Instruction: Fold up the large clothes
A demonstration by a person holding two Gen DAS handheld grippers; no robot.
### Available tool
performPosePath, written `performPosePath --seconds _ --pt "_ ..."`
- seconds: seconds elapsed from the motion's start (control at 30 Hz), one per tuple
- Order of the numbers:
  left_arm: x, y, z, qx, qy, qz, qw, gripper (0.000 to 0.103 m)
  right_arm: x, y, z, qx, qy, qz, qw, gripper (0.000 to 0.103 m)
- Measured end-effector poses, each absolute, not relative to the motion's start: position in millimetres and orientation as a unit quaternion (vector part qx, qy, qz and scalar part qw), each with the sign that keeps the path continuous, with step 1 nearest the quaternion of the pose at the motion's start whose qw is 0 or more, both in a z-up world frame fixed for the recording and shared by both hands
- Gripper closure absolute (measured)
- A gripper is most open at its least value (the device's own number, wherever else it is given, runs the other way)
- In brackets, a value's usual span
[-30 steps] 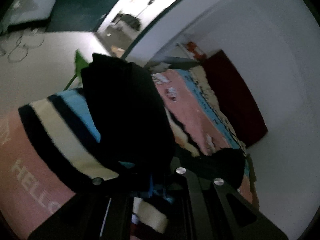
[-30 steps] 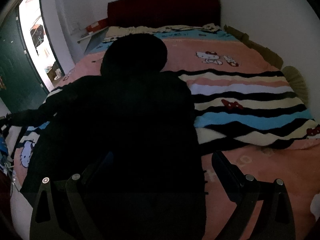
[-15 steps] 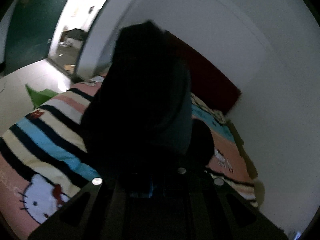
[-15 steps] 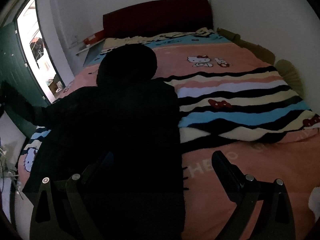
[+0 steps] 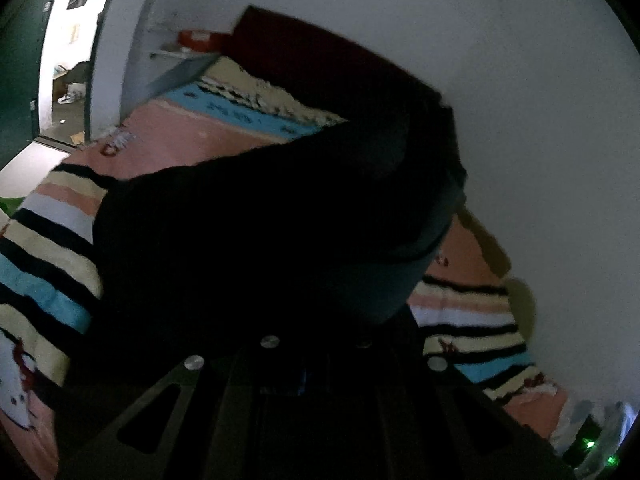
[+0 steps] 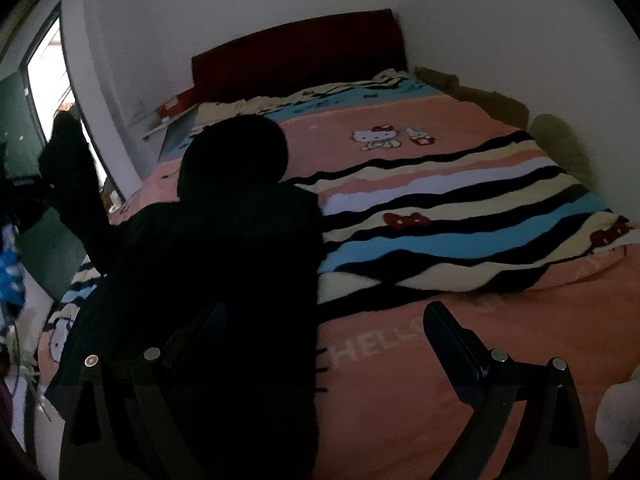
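Note:
A black hooded garment (image 6: 224, 260) lies flat on the left half of the bed, its hood (image 6: 236, 152) toward the headboard. Its left sleeve (image 6: 76, 184) is lifted off the bed at the left. In the left wrist view that sleeve (image 5: 280, 220) drapes over and hides the fingertips of my left gripper (image 5: 316, 360), which is shut on it. My right gripper (image 6: 324, 332) hovers open over the garment's lower right edge. One of its fingers (image 6: 200, 328) is above the cloth, the other above bare blanket.
A pink and striped cartoon blanket (image 6: 440, 208) covers the bed. A dark red headboard (image 6: 300, 52) stands against the white wall. A bright doorway (image 6: 52, 80) opens at the left. Olive cushions (image 6: 560, 148) line the bed's right side by the wall.
My left gripper has swung from the bed's left side in over the garment, rolling and rising with the sleeve. My right gripper has drifted a little sideways, still open.

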State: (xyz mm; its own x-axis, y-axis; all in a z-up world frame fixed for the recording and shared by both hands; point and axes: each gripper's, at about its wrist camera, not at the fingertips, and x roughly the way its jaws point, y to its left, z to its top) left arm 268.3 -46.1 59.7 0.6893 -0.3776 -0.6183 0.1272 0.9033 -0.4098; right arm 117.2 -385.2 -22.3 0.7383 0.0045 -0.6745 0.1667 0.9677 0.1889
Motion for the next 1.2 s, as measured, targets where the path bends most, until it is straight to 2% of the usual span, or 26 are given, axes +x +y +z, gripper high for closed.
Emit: performPosePath --seconds 0.4,0.67,0.97,1.1,1.2 --pt "286.7 -142.8 -36.9 -0.106 0.448 -0.117 0.880 0.098 123.2 -414.3 -54.9 0.157 0.375 -0.054 0.912 0.006" --pt "294.9 -171.1 -83.9 -0.059 0.475 -0.087 0.874 0.097 127.7 -418.6 -77.6 0.170 0.398 -0.057 0.900 0.006" --pt "286.0 -178.3 -78.8 -0.021 0.470 -0.098 0.877 0.087 128.9 -422.9 -83.2 0.158 0.406 -0.076 0.897 0.006" --pt "279.3 -178.7 -73.7 -0.008 0.473 -0.115 0.873 0.076 126.1 -423.0 -81.3 0.149 0.403 -0.084 0.899 0.005" --pt "276.5 -175.2 -71.3 -0.001 0.479 -0.121 0.870 0.074 123.1 -421.3 -78.3 0.140 0.397 -0.085 0.903 0.005"
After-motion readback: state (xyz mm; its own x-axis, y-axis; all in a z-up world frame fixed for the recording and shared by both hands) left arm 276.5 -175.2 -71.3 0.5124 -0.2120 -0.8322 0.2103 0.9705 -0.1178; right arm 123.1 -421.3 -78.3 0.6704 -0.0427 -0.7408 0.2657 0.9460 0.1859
